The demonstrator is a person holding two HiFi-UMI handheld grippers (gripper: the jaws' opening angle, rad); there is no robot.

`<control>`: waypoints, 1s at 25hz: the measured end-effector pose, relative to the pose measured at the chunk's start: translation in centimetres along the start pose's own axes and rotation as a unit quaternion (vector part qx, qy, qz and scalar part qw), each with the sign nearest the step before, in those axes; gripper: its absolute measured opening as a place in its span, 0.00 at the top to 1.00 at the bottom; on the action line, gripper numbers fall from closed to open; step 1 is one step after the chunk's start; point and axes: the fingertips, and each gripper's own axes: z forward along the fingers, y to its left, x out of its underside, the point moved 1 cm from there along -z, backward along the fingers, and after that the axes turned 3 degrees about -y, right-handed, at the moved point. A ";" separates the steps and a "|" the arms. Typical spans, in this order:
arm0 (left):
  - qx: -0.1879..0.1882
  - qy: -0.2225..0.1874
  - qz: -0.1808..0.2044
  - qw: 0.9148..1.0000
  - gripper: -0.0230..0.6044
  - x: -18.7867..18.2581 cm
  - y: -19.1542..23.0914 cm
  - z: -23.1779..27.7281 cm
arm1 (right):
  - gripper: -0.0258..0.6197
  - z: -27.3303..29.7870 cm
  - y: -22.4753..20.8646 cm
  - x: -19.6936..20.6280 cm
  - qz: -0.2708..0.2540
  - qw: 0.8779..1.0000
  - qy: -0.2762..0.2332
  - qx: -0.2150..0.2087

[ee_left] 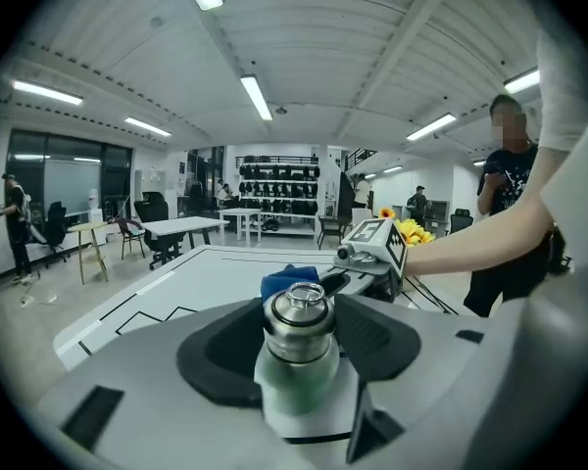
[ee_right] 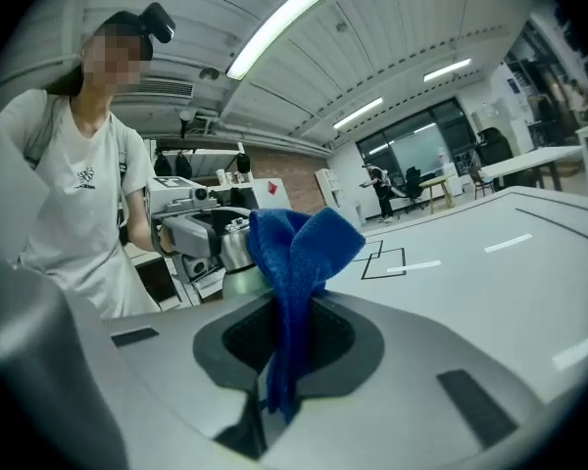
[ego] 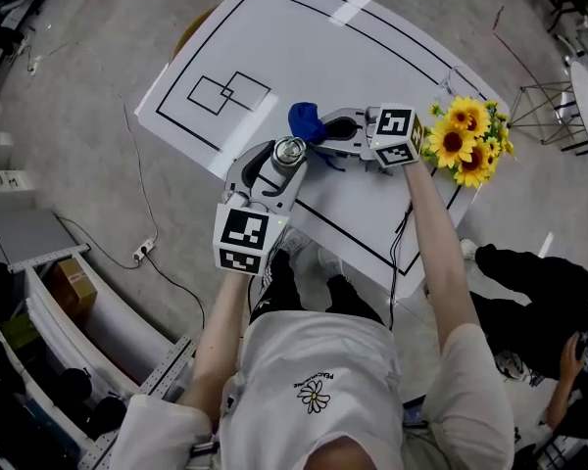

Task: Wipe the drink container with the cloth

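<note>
We hold the drink container in the L gripper, jaws clamped on its green body, above the white table. R gripper jaws pinch the blue cloth, bunched just beside the container's steel cap.

Bottle sits between the left gripper jaws, over the table near its front edge. Cloth is pinched in the right gripper jaws, just behind and right of the bottle, maybe touching its top. Flowers at the table's right corner, right of the right gripper.
</note>
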 end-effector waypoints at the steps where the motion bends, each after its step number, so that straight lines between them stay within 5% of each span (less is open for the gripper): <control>1: 0.000 0.000 0.000 1.000 0.60 0.0 0.0 0.0 | 0.90 -0.1 0.2 0.1 0.001 1.000 0.002 -0.005; 14: 0.003 -0.003 0.000 1.000 0.60 0.2 0.2 0.0 | 0.90 -0.4 5.5 3.7 -0.060 0.993 0.058 0.084; 25: 0.002 -0.012 -0.002 1.000 0.60 0.1 0.2 0.0 | 0.90 3.5 8.8 5.7 -0.106 0.985 0.129 0.051</control>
